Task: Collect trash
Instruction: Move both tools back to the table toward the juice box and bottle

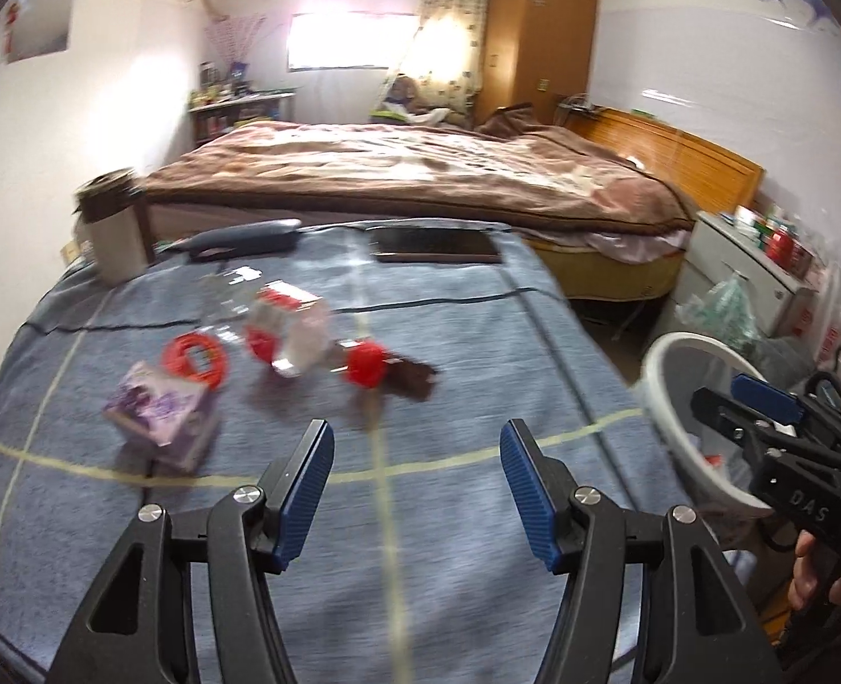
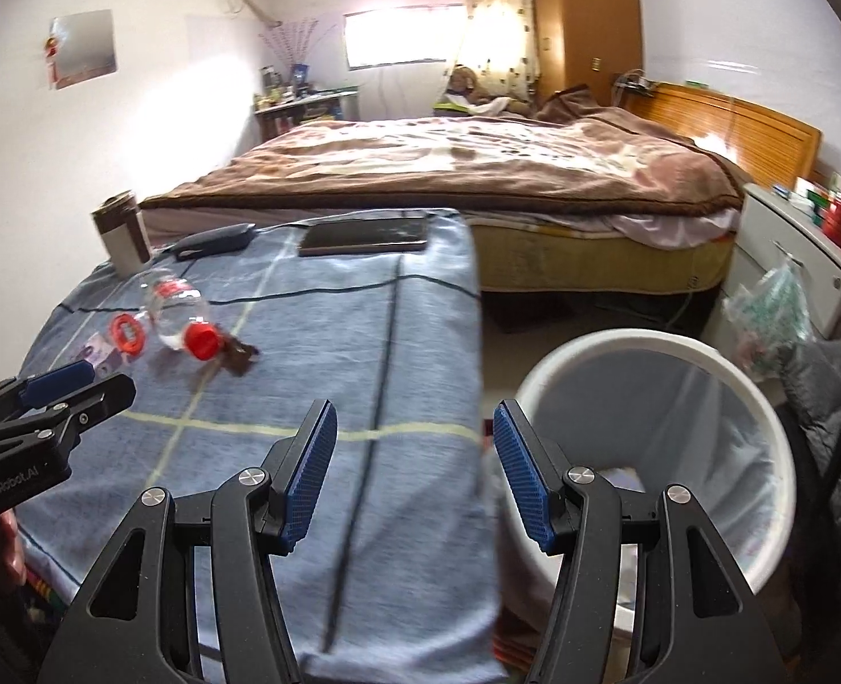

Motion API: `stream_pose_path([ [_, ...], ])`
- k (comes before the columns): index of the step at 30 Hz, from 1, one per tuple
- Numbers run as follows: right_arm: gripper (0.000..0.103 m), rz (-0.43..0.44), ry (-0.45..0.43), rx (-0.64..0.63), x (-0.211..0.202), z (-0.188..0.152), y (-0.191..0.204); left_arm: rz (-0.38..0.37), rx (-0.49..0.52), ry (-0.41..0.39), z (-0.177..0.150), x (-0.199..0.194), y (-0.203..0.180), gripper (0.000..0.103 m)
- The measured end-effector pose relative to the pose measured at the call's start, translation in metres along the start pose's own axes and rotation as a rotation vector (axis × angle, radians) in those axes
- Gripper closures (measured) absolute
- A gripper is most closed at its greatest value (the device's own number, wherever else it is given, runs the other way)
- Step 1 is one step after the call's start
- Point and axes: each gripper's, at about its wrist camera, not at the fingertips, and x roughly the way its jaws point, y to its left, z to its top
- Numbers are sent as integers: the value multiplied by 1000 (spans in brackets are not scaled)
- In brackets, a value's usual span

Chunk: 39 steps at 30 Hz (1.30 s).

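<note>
Trash on the blue plaid-covered bench (image 1: 449,342): clear plastic bottle (image 1: 283,325) lying on its side, red label and red cap; red ring (image 1: 195,358), purple carton (image 1: 161,419) and brown wrapper (image 1: 411,379) near it. White bin (image 2: 665,427) stands on the floor just beside the bench edge. Left tongs (image 1: 414,484) wide apart, nothing between, tilted down over the bench short of the trash. Right tongs (image 2: 414,473) wide, empty, angled down over the bench edge and bin rim.
</note>
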Motion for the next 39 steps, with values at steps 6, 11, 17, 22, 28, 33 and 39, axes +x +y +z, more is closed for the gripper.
stream_pose_path([
  [6,44,63,20,-44,13,4,26,90,-63,6,-5,-4,41,40],
  [11,44,107,38,-90,25,11,48,138,-109,21,-8,0,71,39],
  [17,44,149,70,-128,48,22,73,170,-154,72,-15,16,98,38],
  [22,44,173,106,-148,66,28,87,197,-166,102,-16,27,110,38],
  [28,44,205,136,-179,79,32,104,210,-184,145,-16,42,125,38],
  [33,44,212,168,-243,95,34,121,212,-190,170,-17,50,134,38],
  [39,44,233,208,-242,109,33,130,244,-202,166,-19,44,151,38],
])
